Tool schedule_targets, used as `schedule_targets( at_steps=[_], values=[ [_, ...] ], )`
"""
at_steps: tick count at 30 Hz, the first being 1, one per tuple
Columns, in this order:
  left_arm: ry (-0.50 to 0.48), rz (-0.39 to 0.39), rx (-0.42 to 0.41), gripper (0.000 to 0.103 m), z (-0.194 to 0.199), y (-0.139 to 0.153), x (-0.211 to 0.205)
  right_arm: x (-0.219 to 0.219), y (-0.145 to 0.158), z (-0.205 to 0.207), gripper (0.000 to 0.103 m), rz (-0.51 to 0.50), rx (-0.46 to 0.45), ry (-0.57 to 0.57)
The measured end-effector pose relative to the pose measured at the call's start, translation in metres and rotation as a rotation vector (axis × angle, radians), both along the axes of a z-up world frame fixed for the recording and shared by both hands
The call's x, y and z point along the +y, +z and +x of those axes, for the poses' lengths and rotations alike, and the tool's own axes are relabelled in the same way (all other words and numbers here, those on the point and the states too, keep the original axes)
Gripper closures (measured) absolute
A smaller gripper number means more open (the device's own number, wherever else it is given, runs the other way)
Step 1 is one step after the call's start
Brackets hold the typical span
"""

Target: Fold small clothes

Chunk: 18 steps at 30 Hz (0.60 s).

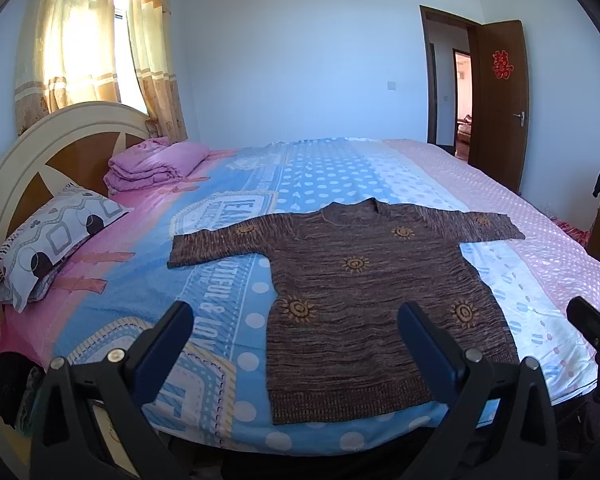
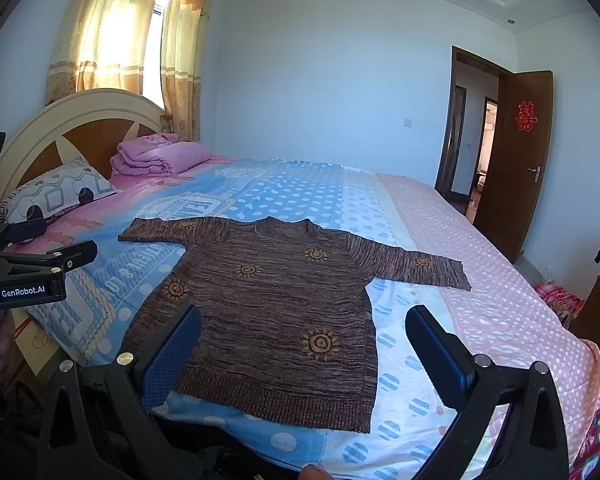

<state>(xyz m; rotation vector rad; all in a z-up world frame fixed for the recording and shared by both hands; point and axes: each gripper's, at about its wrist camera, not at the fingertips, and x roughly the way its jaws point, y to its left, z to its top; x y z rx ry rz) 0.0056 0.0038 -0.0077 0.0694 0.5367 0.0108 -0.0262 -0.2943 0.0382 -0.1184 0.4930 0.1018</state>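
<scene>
Brown sweater (image 1: 364, 300) lies flat on bed (image 1: 236, 320); left claw (image 1: 296, 332) and right claw (image 2: 304, 336) hover, both spread.

light: daylight glowing through curtains (image 1: 92, 48), blowing out the window | cast: bluish, soft shadows | edges: fisheye bending, corners vignetting dark | focus: near gripper frames blurring slightly

Daylight is streaming through a window behind patterned yellow curtains (image 1: 100, 52) at the far left of a pale blue-walled bedroom. A wide bed (image 1: 340, 176), its sheet printed in pink, blue and white, is filling the room before a cream and wood headboard (image 1: 40, 160). A patterned pillow (image 1: 56, 236) and folded pink quilt (image 1: 156, 162) are lying near the headboard. A brown door (image 1: 500, 104) is standing open at far right.
</scene>
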Motion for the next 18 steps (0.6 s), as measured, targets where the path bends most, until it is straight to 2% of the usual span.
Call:
schedule_targets(
  at_steps=[18],
  values=[
    [-0.002,-0.003,0.012,0.000,0.0016,-0.0028,0.0000,-0.0006,-0.0043,0.0010,0.001,-0.001,0.006,0.000]
  ],
)
